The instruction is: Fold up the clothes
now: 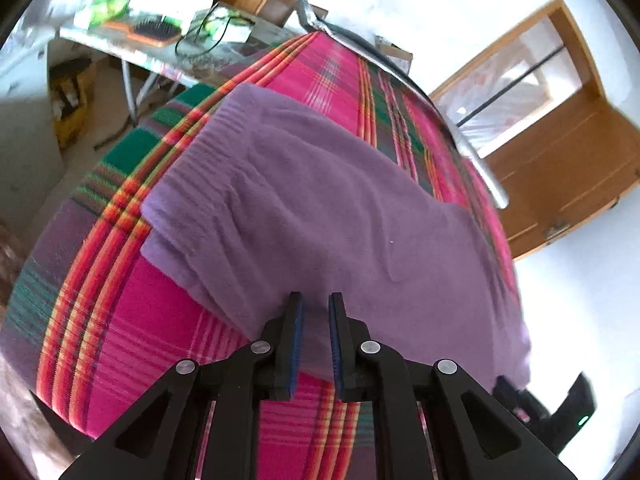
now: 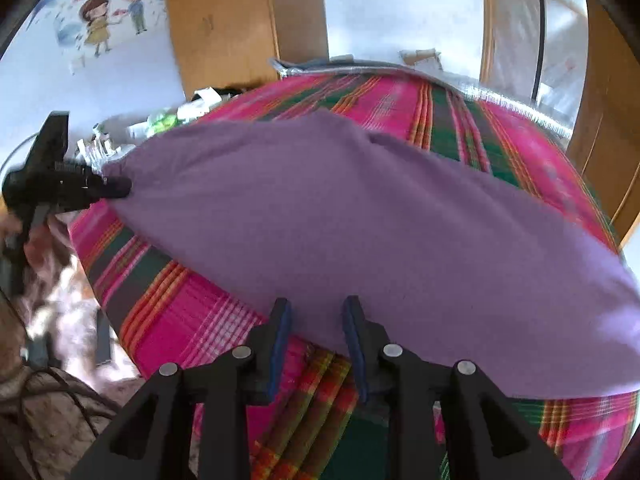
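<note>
We have a purple garment (image 1: pixel 304 200) lying flat on a pink plaid blanket (image 1: pixel 120 340) that covers the whole work surface, and it runs long from the near right to the far left, ribbed hem at the far-left end. Its near edge lies straight ahead of both tools, so the coming move, as we judge it, turns on catching that edge and carrying it away from us over the cloth. In the right wrist view, the left gripper (image 2: pixel 120 188) touches the garment's far-left corner, though we cannot tell if cloth is pinched; in its own view the blades stand narrowly apart. Our right gripper (image 2: pixel 316 312) hovers at the near edge, its blades spread and empty. No containers are involved; a cluttered side table (image 1: pixel 132 46) stands far left.
</note>
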The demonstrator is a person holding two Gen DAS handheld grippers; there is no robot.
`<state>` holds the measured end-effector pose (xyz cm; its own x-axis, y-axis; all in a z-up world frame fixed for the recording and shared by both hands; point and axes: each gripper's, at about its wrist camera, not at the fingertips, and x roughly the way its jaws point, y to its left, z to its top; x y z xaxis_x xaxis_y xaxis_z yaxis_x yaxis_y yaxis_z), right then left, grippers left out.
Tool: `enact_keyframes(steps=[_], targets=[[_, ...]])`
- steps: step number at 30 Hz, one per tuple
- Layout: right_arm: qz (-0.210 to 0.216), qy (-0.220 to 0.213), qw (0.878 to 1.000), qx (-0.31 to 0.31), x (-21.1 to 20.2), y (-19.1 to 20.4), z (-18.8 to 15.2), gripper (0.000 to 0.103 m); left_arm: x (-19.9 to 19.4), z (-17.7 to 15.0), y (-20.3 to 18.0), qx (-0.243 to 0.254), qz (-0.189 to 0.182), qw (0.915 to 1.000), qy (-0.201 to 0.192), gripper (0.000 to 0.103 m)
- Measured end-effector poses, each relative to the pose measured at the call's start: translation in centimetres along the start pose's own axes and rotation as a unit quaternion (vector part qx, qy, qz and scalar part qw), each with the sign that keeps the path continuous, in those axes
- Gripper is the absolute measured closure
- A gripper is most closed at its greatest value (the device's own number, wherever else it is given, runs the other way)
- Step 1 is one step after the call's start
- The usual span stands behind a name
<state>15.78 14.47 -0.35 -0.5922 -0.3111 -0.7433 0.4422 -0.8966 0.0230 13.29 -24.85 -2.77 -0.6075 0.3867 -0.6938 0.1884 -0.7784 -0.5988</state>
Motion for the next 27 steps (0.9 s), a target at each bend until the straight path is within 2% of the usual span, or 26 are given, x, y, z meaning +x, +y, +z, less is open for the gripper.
enact_keyframes(steps=[5, 8, 11, 15, 20, 27], targets=[[-0.008, 0.016, 1.0, -0.005, -0.9, 0.5, 0.4, 0.073, -0.3, 0.0, 0.8, -0.011, -0.01, 0.9999, 0.0, 0.09], [0.009, -0.016, 1.0, -0.007, -1.9, 1.0, 1.5, 0.073, -0.6, 0.0, 1.0, -0.01, -0.009, 0.9999, -0.002, 0.09], [0.016, -0.022, 1.0, -0.017, -0.9, 1.7, 3.0, 0.073, -1.0, 0.0, 1.5, -0.023, -0.014, 0.9996, -0.005, 0.09], [0.02, 0.01, 1.0, -0.001, 1.6, 2.1, 2.8, 0.073, -1.6, -0.3, 2.3, -0.029, -0.02, 0.9993, -0.008, 0.09], [0.035, 0.015, 0.999, -0.021, 0.7, 3.2, 2.5, 0.073, -2.6, -0.2, 3.4, -0.043, -0.018, 0.9988, -0.015, 0.09], [0.078, -0.006, 0.996, -0.053, 1.3, 5.7, 7.1, 0.073, -4.5, -0.2, 4.7, -0.065, -0.019, 0.9968, -0.042, 0.09]])
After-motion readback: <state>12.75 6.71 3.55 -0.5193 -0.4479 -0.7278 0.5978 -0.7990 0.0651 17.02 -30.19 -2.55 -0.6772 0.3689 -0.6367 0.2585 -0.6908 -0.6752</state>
